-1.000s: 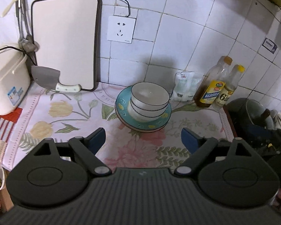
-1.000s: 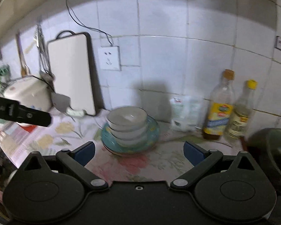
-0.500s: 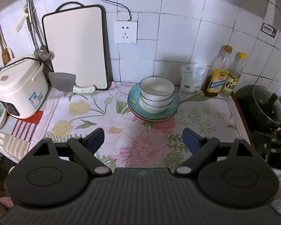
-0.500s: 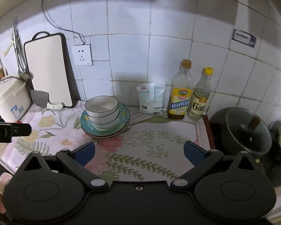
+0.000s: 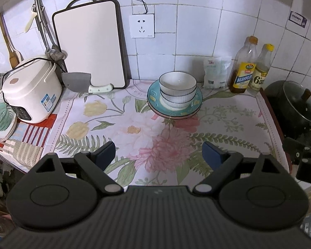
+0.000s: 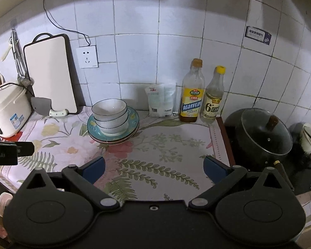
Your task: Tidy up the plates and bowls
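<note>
Three white bowls with dark rims (image 5: 177, 88) (image 6: 109, 115) sit nested on a stack of plates, teal on top (image 5: 193, 101) (image 6: 132, 122), near the back wall on the floral cloth (image 5: 134, 128) (image 6: 165, 145). My left gripper (image 5: 158, 153) hangs open well in front of the stack, with nothing between its blue pads. My right gripper (image 6: 153, 169) is also open and holds nothing, in front and to the right of the stack. Each gripper's black body shows at the edge of the other's view.
A white rice cooker (image 5: 31, 91), a cleaver (image 5: 80, 82) and a cutting board (image 5: 91, 43) stand at the left. A white bag (image 6: 160, 100) and two bottles (image 6: 191, 95) line the back wall. A black lidded pot (image 6: 263, 137) sits on the right. More dishes (image 5: 2, 122) lie far left.
Both grippers have drawn back and up from the stack, which now looks smaller and farther. Both stayed open. The bowls and plates have not moved.
</note>
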Action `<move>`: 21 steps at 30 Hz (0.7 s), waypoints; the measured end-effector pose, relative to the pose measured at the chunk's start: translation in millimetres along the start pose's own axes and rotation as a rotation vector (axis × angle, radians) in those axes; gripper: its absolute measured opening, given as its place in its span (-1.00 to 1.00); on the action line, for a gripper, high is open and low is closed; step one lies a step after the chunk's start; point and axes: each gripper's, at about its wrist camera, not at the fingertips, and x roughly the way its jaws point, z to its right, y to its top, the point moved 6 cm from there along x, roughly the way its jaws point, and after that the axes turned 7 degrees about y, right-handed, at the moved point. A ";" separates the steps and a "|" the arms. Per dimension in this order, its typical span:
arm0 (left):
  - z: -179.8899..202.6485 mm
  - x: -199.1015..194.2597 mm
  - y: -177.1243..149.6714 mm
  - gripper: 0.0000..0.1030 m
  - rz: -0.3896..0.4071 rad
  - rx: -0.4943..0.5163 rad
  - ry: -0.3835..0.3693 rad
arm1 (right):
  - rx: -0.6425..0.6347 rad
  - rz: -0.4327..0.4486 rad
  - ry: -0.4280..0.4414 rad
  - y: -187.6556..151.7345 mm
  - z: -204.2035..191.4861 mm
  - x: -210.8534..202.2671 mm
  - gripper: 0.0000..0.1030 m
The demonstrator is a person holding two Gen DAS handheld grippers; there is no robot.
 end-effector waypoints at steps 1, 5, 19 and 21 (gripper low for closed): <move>-0.4 -0.7 -1.2 0.76 0.000 0.002 0.000 | 0.000 -0.001 0.002 -1.2 -0.5 -1.2 0.99; -1.8 -4.4 -7.5 0.78 -0.002 0.022 0.027 | -0.016 -0.018 0.018 -5.9 -5.2 -8.6 0.99; -4.7 -16.0 -21.3 0.83 0.031 0.003 0.041 | -0.061 0.046 -0.015 -12.9 -10.1 -28.3 0.99; -3.9 -16.5 -22.8 0.83 0.037 0.005 0.049 | -0.065 0.056 -0.012 -14.9 -11.8 -29.2 0.99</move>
